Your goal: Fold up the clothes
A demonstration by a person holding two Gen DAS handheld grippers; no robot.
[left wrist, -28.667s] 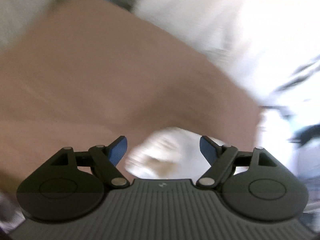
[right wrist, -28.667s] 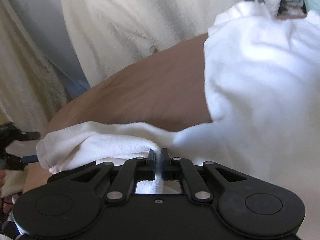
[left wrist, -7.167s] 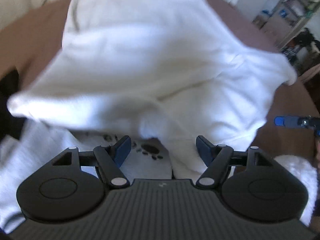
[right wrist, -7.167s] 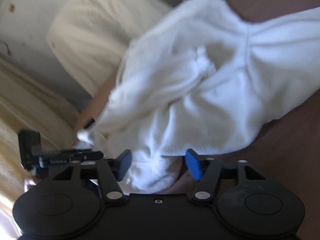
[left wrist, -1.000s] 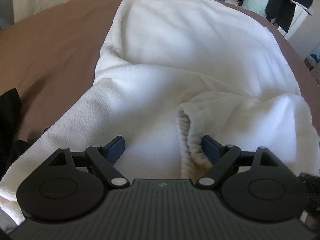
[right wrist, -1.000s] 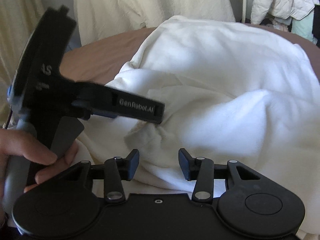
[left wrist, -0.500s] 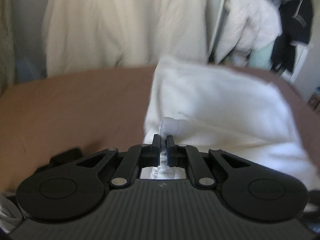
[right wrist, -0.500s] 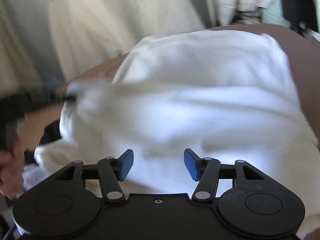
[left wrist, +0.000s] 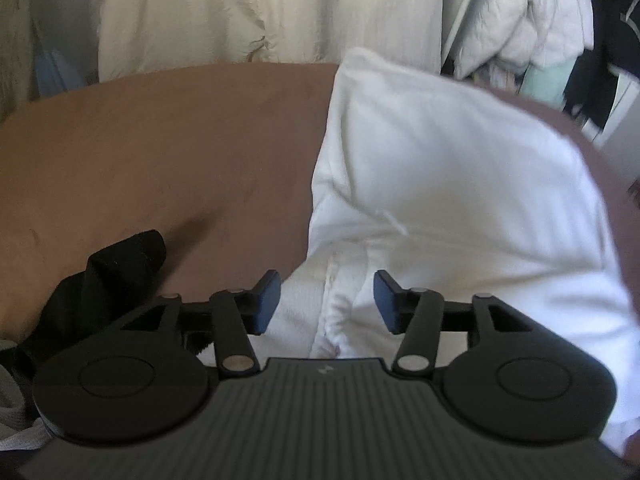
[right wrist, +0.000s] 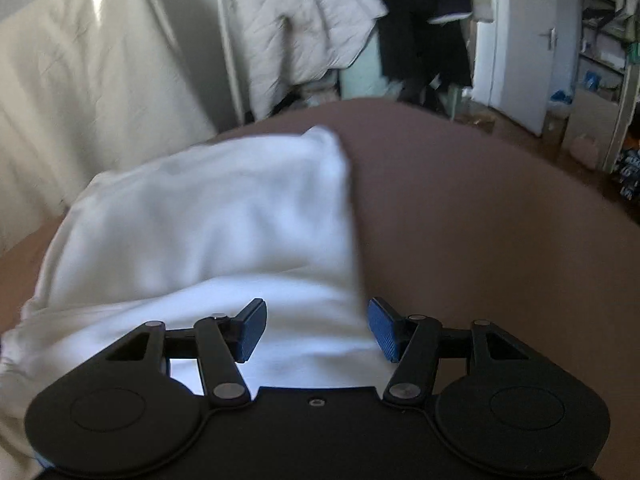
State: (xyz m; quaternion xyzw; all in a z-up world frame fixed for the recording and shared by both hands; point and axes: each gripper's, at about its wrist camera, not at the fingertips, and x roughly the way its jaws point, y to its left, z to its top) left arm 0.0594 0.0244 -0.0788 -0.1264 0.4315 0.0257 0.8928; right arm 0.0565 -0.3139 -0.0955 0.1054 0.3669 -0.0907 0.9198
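The soft white fleecy garment is lying in a thick folded bundle on the brown bench. In the left wrist view it is sitting to the right, with its near edge bunching up into a little ridge just in front of your tongs. In the right wrist view it is filling the left side, and its right edge is running down toward the tongs.

It looks like you are in the middle of folding. One fold seems to be down, and the bundle is looking puffy and not yet neat. Your next move is probably calling for a fresh hold on an edge or a corner, so you can fold it over or pat it flat.

Your left tongs are opening right now. The bunched white edge is sitting between the blue pads, but the pads are not pressing on it. They are holding nothing.

Your right tongs are standing about half open. They are hovering over the right edge of the white cloth, and they are gripping nothing.

A crumpled black cloth is lying on the bench just left of your left tongs. Pale curtains and hanging coats are waiting behind.
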